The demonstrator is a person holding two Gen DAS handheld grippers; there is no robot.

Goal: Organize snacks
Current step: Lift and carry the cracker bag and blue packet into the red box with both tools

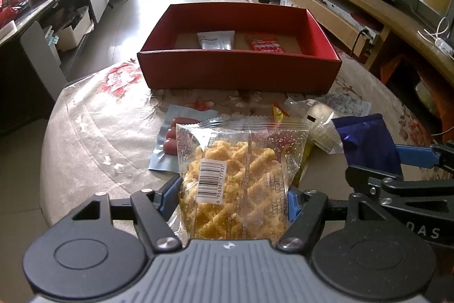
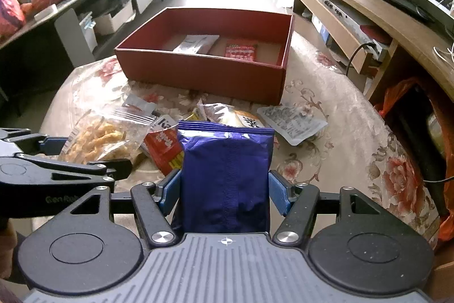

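My left gripper [image 1: 234, 198] is shut on a clear bag of yellow twisted crisps [image 1: 241, 175] and holds it above the table. My right gripper [image 2: 225, 189] is shut on a blue snack packet [image 2: 227, 175], also raised. The red box [image 1: 241, 67] stands at the far side of the table; it also shows in the right wrist view [image 2: 204, 73]. In the box lie a white packet [image 1: 217, 39] and a red packet [image 1: 265, 45]. The right gripper and blue packet [image 1: 369, 144] show at the right of the left wrist view.
Loose snacks lie on the flowered tablecloth [image 2: 354, 132]: a sausage pack [image 1: 173, 138], a red packet [image 2: 164, 146], a white printed packet [image 2: 292, 124] and a round cake pack [image 1: 323, 124]. A TV cabinet [image 2: 354, 4] runs along the right.
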